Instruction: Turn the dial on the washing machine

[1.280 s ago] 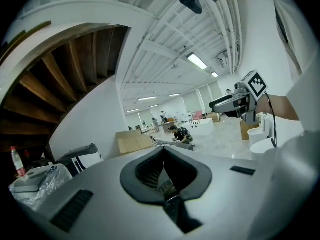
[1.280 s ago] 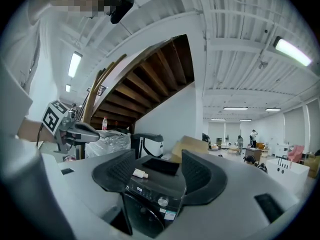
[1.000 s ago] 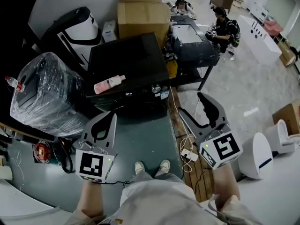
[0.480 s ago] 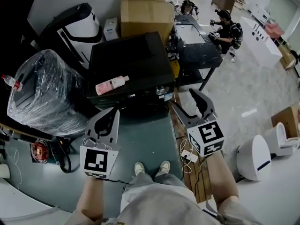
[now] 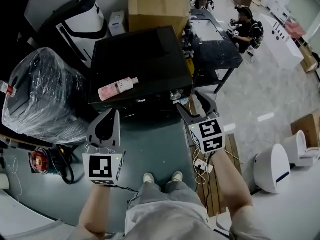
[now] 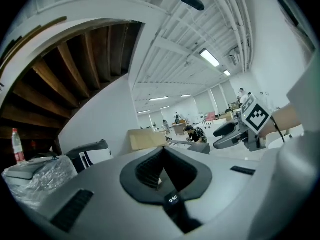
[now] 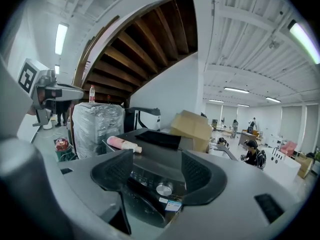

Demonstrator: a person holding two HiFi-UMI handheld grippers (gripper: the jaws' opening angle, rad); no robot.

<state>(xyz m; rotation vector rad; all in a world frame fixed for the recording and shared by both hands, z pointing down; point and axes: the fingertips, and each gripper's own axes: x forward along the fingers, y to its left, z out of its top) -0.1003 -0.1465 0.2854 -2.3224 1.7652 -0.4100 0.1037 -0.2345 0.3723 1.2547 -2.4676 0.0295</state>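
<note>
Since it fills the middle of the head view, washing machine: black, lid closed, front control panel facing the person; it is seen again, low, in the right gripper view.
Wrapped bundle: a bulky load under clear plastic film, just beside the machine on the person's left.
Cardboard box: brown, behind the machine's back edge, near the wall.
Black table: beside the machine on the person's right; a seated person is at its far side.
Green mat: on the floor in front of the machine, under the person's shoes.
Left gripper: held over the mat, in front of the machine's left front corner and apart from it. Its own view shows the two dark pads drawn together at the tips with nothing between them.
Right gripper: tips raised near the machine's right front corner. Its own view shows the jaws spread wide and opening, with the dial framed in the gap but no pad on it.
Pink bottle: lying on its side on the lid, near the front edge, left of centre.
Dial: small silver knob at the right end of the front panel, just beside the right gripper's tips.
</note>
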